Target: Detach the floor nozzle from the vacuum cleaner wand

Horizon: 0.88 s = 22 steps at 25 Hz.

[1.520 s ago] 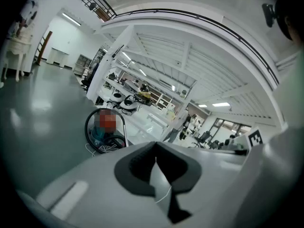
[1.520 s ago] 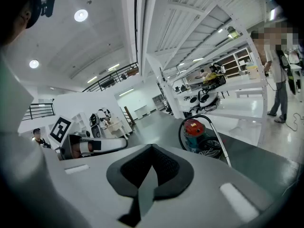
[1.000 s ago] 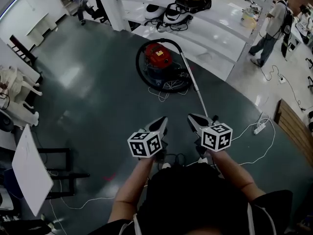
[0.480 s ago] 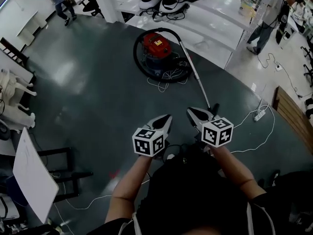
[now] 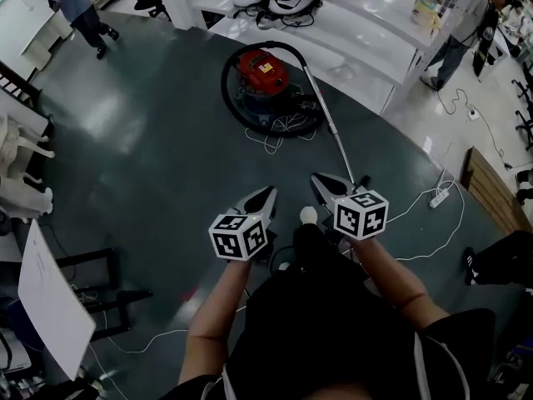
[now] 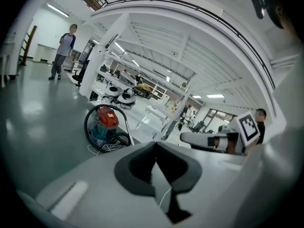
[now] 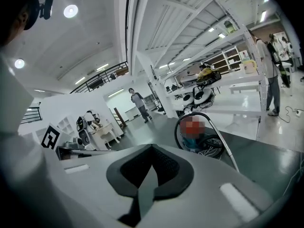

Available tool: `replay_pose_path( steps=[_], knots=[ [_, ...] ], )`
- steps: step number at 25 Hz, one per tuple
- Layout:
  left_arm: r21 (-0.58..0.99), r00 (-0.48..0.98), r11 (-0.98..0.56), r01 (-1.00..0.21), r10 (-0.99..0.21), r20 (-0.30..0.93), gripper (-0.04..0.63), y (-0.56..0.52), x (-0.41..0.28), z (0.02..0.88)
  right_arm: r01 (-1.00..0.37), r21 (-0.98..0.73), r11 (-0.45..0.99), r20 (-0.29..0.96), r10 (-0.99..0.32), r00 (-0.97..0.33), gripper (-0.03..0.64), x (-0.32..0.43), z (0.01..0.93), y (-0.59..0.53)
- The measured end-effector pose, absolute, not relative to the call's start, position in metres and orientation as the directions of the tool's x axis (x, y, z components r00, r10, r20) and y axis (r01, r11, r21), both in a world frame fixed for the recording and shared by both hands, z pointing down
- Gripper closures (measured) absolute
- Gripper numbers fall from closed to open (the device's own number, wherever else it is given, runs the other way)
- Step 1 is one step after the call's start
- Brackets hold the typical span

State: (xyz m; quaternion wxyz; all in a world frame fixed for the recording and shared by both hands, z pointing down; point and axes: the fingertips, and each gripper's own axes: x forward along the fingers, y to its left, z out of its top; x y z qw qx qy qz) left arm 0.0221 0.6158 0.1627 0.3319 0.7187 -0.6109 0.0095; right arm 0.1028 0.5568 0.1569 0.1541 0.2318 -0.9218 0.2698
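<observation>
Head view: red vac canister [image 5: 265, 75] sits on the dark floor [image 5: 158, 165] well ahead of the person, w/ black hose [image 5: 226, 90] looped round it. Wand [image 5: 330, 130] slants from the vac canister toward the person; its lower end drops out of sight behind the R claw [image 5: 317, 180]. Floor nozzle isn't visible here, prob. hidden under that claw or the person's arms. L claw [image 5: 268, 192] is beside the R claw w/ a gap btwn them. Both are held above the floor, touching nothing.

Step in hand, by my read: approach only, no grip on wand or nozzle yet. Next move calls for bringing both claws down to the wand's low end and opening them. One would steady the tube, the other take the nozzle neck or its catch, then pull apart along the tube's line.

Left gripper view: L claw [image 6: 156, 144] is pinched fully together, nothing btwn the jaws. Vac canister [image 6: 106, 121] and wand [image 6: 128, 132] are far off past the tips. R claw [image 6: 184, 137] w/ its marker cube [image 6: 249, 127] shows at right. A person [image 6: 64, 49] stands far back.

Right gripper view: R claw [image 7: 152, 147] is likewise closed tight and empty. Vac canister [image 7: 194, 129] is ahead, w/ wand [image 7: 231, 159] slanting down to the right of the jaws, untouched. Nozzle not in frame.
</observation>
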Motion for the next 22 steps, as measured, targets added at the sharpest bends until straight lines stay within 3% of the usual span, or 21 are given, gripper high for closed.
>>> replay_pose_path(
  steps=[9,22],
  knots=[
    [0.42,0.2,-0.008,-0.907,-0.888,0.415,0.588,0.511,-0.006,0.158,-0.471,-0.426,0.773,0.398,-0.307,-0.864,0.624,0.073,0.158,0.447],
    [0.49,0.223,0.006,-0.871,-0.886,0.407,0.588,0.379,-0.009,0.171,-0.487,-0.43,0.76,0.441,-0.293,-0.848,0.624,0.075,0.18,0.326]
  ],
)
